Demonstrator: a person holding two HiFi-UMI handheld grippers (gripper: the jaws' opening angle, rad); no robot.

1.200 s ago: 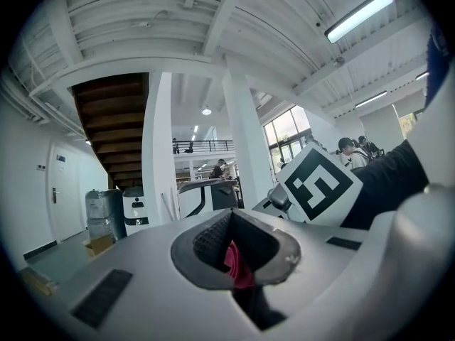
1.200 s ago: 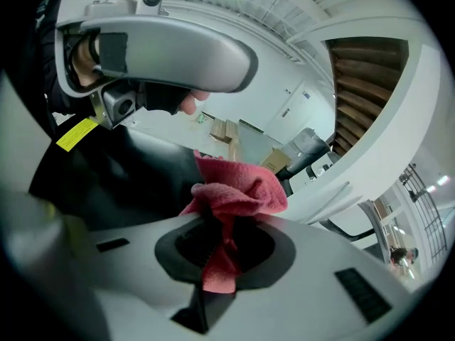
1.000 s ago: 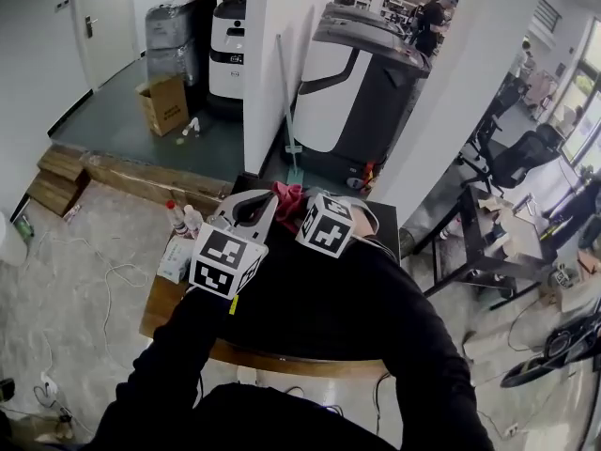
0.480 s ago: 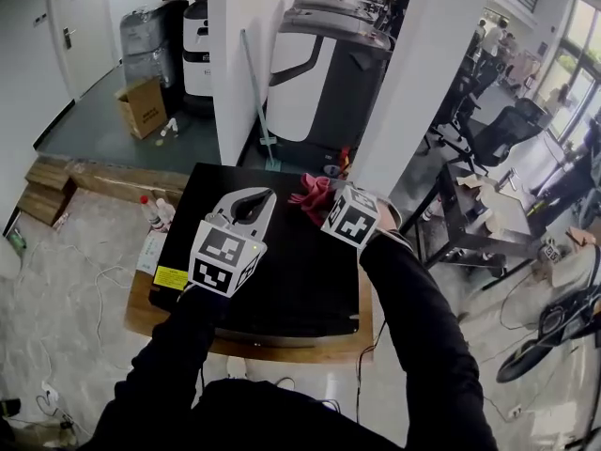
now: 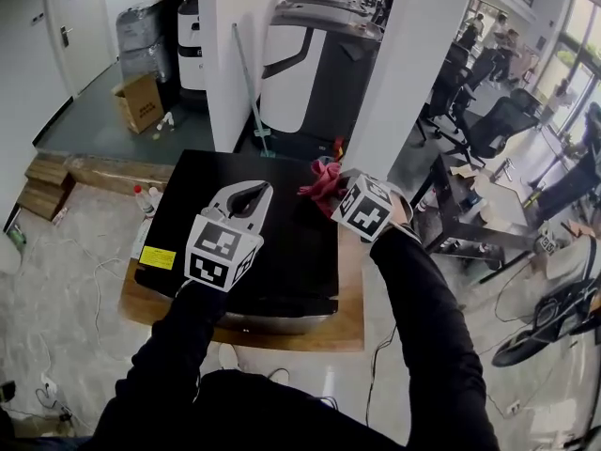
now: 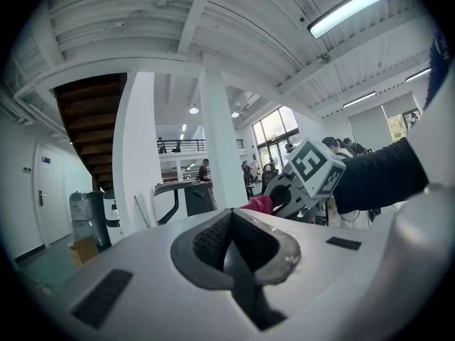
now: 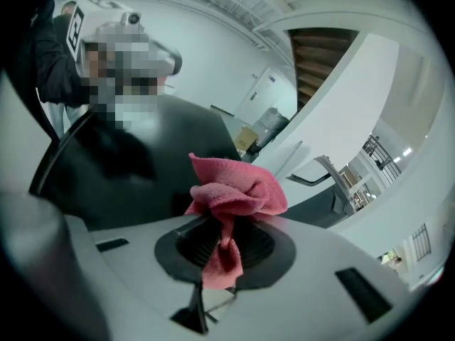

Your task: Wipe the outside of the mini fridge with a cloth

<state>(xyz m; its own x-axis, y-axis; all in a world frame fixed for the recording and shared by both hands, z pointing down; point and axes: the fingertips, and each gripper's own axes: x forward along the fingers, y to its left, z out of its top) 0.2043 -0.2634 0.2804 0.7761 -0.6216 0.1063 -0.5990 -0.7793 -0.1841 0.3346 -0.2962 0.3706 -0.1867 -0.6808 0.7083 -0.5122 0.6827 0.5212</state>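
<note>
— Where's the cloth (image 7: 234, 190)?
— Pinched in my right gripper (image 5: 333, 188), bunched just past its tips, over the fridge (image 5: 282, 242) top's far right edge.
— And the left gripper (image 6: 231, 244)?
— Jaws together on nothing, over the fridge top, left of the right one.

The fridge (image 5: 272, 252) is carried by a wooden board (image 5: 350, 319). The board is laid on the floor (image 5: 66, 242), where cables (image 5: 98, 285) are strewn.

White pillar (image 5: 223, 54) centre-back. Left of it: cardboard box (image 5: 138, 102), wooden steps (image 5: 42, 182), grey marbled floor (image 5: 75, 252). Right of it: black office chairs (image 5: 495, 125), bright windows (image 5: 575, 36).
</note>
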